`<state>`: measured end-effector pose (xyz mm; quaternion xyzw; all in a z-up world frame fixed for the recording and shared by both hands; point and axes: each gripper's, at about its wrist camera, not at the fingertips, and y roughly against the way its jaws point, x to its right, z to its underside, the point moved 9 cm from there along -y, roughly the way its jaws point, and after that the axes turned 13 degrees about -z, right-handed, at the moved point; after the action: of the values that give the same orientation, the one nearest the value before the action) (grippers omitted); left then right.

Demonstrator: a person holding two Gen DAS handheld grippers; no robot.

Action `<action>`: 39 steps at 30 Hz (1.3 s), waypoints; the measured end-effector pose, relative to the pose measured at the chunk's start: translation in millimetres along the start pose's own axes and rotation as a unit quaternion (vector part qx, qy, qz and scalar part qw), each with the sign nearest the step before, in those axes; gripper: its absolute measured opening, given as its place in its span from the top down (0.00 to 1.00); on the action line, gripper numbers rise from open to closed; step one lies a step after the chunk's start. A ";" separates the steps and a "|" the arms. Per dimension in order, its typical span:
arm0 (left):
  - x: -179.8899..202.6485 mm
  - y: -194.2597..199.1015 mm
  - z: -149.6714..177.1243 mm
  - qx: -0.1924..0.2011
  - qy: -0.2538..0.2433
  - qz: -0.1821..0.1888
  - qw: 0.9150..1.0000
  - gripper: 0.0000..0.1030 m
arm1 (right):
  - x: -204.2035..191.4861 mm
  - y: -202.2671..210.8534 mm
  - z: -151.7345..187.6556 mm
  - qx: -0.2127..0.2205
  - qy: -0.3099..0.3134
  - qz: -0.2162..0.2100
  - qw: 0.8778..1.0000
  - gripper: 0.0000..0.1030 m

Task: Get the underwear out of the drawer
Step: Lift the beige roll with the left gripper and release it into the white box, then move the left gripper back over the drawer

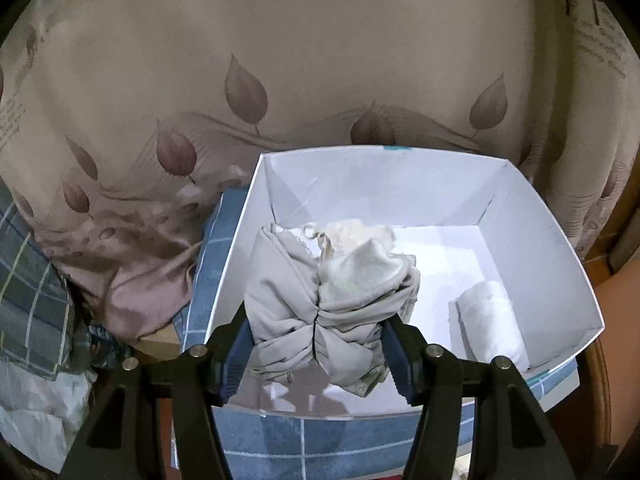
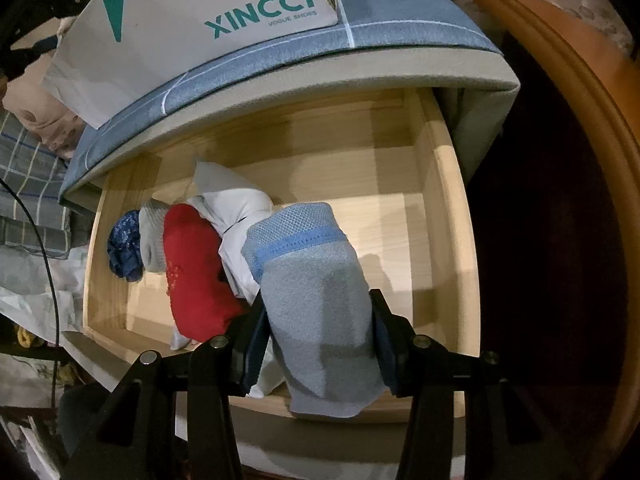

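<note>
In the left wrist view my left gripper (image 1: 318, 338) is shut on a bundle of beige underwear (image 1: 320, 300) and holds it over the open white box (image 1: 560, 240). A rolled white piece (image 1: 490, 324) lies in the box's right corner. In the right wrist view my right gripper (image 2: 320, 332) is shut on folded grey underwear with a blue waistband (image 2: 316, 296), held above the open wooden drawer (image 2: 444, 216). Red (image 2: 196, 276), white (image 2: 240, 208), grey (image 2: 154, 240) and dark blue (image 2: 124, 248) pieces lie at the drawer's left.
The white box sits on a blue checked cushion (image 1: 280, 440) in front of a beige leaf-print curtain (image 1: 280, 80). The cushion (image 2: 280, 64) overhangs the drawer's back, with the XINCCI box side (image 2: 200, 28) on it. An orange wooden frame (image 2: 580, 120) curves at the right.
</note>
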<state>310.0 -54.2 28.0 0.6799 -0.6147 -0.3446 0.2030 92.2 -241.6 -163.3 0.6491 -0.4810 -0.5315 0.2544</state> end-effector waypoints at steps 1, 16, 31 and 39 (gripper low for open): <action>-0.4 -3.0 2.1 -0.007 0.002 0.000 1.000 0.40 | -0.3 0.0 0.0 0.000 0.000 0.000 1.000 0.57; 4.4 4.4 12.7 -0.021 -0.013 0.004 1.000 0.31 | -1.4 -0.7 0.5 -0.001 0.002 0.002 1.000 0.57; -50.7 65.6 57.2 0.001 0.038 -0.005 0.999 0.31 | -3.4 -2.1 0.9 -0.006 0.009 0.012 1.000 0.57; -60.7 63.4 144.4 -0.042 0.012 -0.014 0.999 0.31 | -5.1 -1.6 1.0 -0.004 0.009 0.018 1.000 0.57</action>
<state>161.8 16.1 -12.6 0.6828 -0.5879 -0.3652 0.2341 92.0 -236.2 -162.7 0.6439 -0.4884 -0.5229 0.2711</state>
